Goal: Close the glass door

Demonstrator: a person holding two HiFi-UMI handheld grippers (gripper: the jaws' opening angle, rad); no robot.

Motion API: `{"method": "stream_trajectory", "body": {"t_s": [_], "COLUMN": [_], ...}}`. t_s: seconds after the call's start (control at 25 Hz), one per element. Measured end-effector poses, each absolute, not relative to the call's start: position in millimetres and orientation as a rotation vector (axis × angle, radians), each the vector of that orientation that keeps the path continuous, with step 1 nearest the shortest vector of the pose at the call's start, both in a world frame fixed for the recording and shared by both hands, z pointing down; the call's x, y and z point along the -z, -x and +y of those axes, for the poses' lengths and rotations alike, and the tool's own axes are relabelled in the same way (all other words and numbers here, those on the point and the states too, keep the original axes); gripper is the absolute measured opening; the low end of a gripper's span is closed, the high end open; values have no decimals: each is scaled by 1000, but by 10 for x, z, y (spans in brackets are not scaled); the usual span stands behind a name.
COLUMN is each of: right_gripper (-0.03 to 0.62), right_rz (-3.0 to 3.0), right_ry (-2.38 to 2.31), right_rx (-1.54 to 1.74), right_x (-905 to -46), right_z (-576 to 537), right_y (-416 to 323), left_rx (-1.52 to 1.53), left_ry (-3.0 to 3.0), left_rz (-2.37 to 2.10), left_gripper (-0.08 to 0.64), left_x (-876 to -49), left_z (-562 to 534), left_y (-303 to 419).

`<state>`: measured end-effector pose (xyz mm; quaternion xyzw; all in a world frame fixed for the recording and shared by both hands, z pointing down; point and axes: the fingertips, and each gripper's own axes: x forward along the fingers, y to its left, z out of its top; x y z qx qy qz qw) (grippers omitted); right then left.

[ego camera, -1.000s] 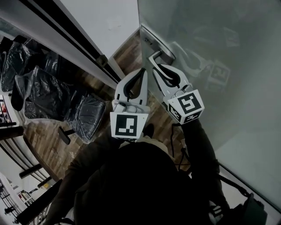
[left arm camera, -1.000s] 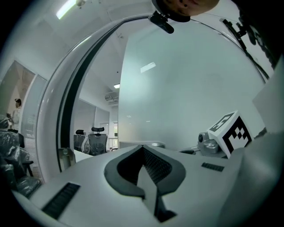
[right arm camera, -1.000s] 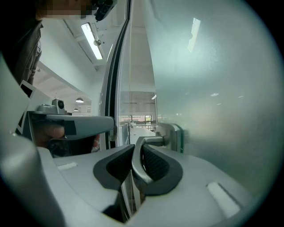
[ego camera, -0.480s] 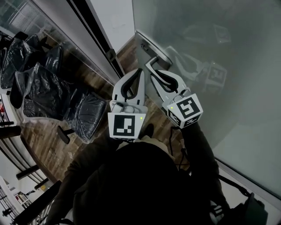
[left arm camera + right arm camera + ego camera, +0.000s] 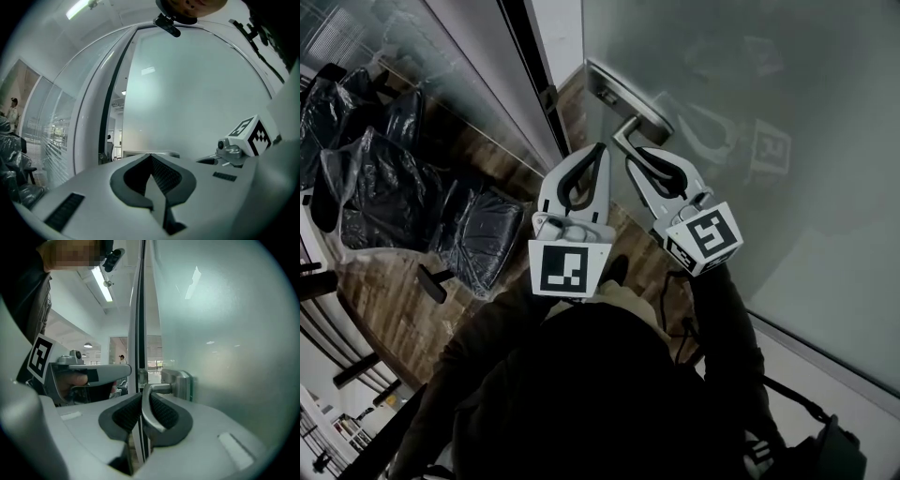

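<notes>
At the far left of the head view, chairs wrapped in black plastic (image 5: 394, 187) stand on the wood floor (image 5: 384, 281). Right of them a dark door frame (image 5: 530, 47) runs up the picture.

The left hand-held gripper (image 5: 602, 150) comes next, pointing forward at the gap beside the door's edge. Its own view shows its jaws pressed together with nothing between them, clear of the door. Its marker cube (image 5: 569, 267) faces the head camera, and a dark sleeve (image 5: 487, 347) reaches back from it to the person.

Just beside it, the right hand-held gripper (image 5: 642, 157) reaches forward and slightly leftward on an outstretched arm. Its jaws are pinching the metal door handle (image 5: 628, 136). In the right gripper view, the lever leaves its mounting plate (image 5: 180, 383) sideways. It then bends back toward the camera, so its long axis runs down between the two pads.

The glass door (image 5: 750, 94) fills the right side. It is a frosted pane standing upright, and its free edge points toward the dark frame. A strip of floor shows between that edge and the frame. The handle sits close to this edge, and faint reflections of both grippers show in the glass.
</notes>
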<state>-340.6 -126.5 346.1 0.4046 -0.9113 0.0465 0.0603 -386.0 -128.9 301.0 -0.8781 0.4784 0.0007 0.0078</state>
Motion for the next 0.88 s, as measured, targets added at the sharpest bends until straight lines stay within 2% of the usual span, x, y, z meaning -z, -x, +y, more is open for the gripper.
{"method": "stream_trajectory", "body": {"t_s": [0.88], "right_gripper": [57], "right_rz": [-2791], "right_ry": [-1115], "right_rx": [-151], "right_x": [-3390], "right_z": [-904], "right_y": [3642], "left_rx": [35], "left_ry": [2600], "left_rz": [1664], "left_gripper": [-3], "left_x": [-2790], "left_z": [-685], "left_y": [3929]}}
